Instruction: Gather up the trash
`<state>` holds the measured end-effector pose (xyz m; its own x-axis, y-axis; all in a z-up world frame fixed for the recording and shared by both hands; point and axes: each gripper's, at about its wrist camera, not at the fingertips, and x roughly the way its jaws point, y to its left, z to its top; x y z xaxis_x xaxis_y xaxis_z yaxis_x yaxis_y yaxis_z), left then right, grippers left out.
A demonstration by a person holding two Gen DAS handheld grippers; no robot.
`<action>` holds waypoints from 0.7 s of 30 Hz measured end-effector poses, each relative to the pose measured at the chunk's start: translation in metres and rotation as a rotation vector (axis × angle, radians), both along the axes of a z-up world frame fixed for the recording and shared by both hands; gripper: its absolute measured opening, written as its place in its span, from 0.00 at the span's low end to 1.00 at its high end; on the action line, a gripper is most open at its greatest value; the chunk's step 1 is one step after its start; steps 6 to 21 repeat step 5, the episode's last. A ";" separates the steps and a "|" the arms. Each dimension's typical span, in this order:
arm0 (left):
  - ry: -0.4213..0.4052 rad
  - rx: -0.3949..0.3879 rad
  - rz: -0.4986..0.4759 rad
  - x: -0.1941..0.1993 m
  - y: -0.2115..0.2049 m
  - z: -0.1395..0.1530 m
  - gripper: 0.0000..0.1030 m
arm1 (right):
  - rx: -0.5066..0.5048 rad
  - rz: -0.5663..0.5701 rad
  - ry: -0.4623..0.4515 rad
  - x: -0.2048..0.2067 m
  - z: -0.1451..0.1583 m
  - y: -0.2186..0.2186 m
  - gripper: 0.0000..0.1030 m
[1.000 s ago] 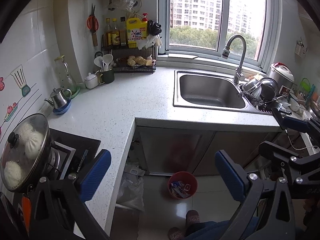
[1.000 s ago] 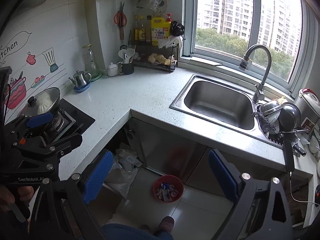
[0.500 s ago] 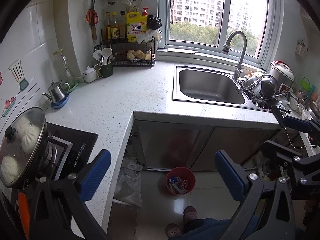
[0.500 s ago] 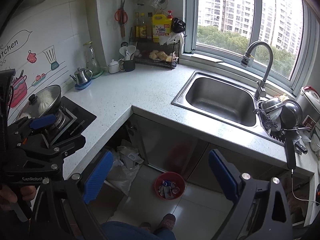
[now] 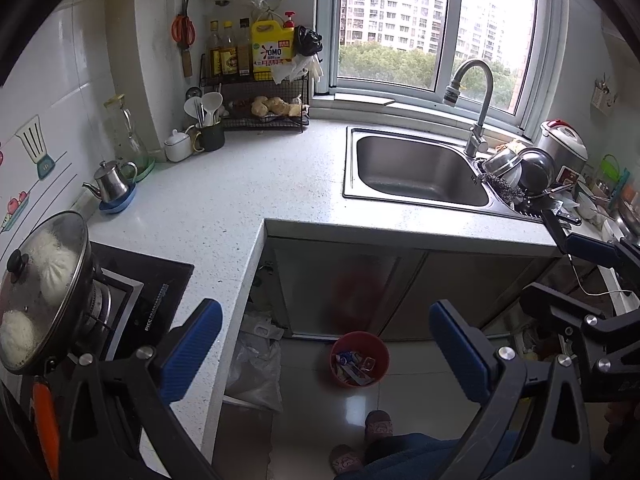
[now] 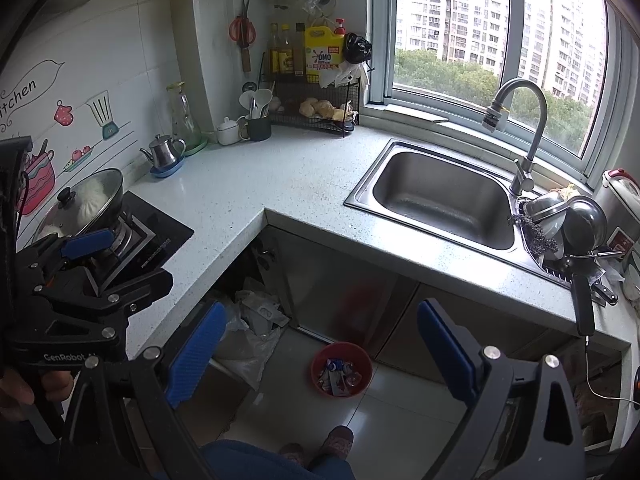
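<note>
1. Presently your left gripper (image 5: 320,354) is held high over the inner corner of the counter (image 5: 224,200), jaws spread wide, nothing between the blue pads (image 5: 192,354).
2. Trash location: red bin (image 5: 359,358) on the floor tiles, in front of the cabinet under the sink (image 5: 416,172). Wrappers (image 5: 354,366) lie inside it; their long axes cannot be told from this height.
3. Key relation: in the left wrist view the bin sits below the gap between the pads and slightly right of centre. From both grippers it lies down and forward, well apart.
4. Your right gripper (image 6: 322,354) is likewise wide open and empty. In its view the red bin (image 6: 341,368) sits just right of centre between the pads.
5. Judgement: neither hand is clearly nearer; either must descend a long way.
6. No loose trash is visible on the counter.
</note>
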<state>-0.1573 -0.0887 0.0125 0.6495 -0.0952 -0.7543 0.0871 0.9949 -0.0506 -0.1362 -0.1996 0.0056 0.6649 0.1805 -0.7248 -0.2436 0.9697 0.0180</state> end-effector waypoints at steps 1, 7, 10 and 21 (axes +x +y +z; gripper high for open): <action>0.001 0.002 -0.001 0.000 0.000 -0.001 1.00 | 0.001 0.001 0.002 0.000 -0.001 0.000 0.93; 0.004 0.003 -0.003 0.000 -0.001 -0.002 1.00 | 0.000 -0.003 0.011 0.001 -0.003 0.003 0.93; 0.004 0.003 -0.003 0.000 -0.001 -0.002 1.00 | 0.000 -0.003 0.011 0.001 -0.003 0.003 0.93; 0.004 0.003 -0.003 0.000 -0.001 -0.002 1.00 | 0.000 -0.003 0.011 0.001 -0.003 0.003 0.93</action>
